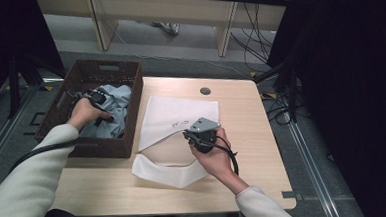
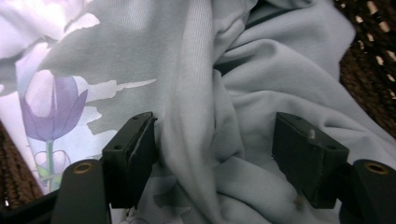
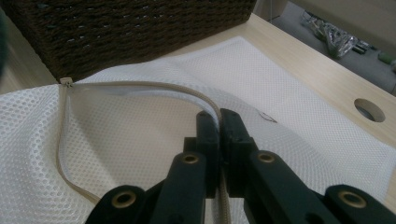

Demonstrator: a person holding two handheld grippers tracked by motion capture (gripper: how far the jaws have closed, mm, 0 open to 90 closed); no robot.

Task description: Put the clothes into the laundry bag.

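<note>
Wooden table (image 1: 244,166) is seen under a brown woven basket (image 1: 117,82) at its left edge. A white mesh bag (image 1: 176,117) is spread just beside the basket. Its zipper edge (image 3: 154,86) is pinched by the closed right gripper (image 3: 218,122). A pale blue garment (image 2: 280,60) is kept inside the basket, and the left gripper (image 2: 215,149) is held wide open over its folds.

Left forearm comes in from lower left, sleeve pale, hand curled over the left gripper (image 1: 96,97) — pointed down and forward, jaws standing wide apart with the pads bare. Right hand (image 1: 214,155) sits mid-table, wrist bent inward, cable looping over it. Right gripper (image 3: 218,122) — jaws pressed together, tips angled low to the left.
</note>
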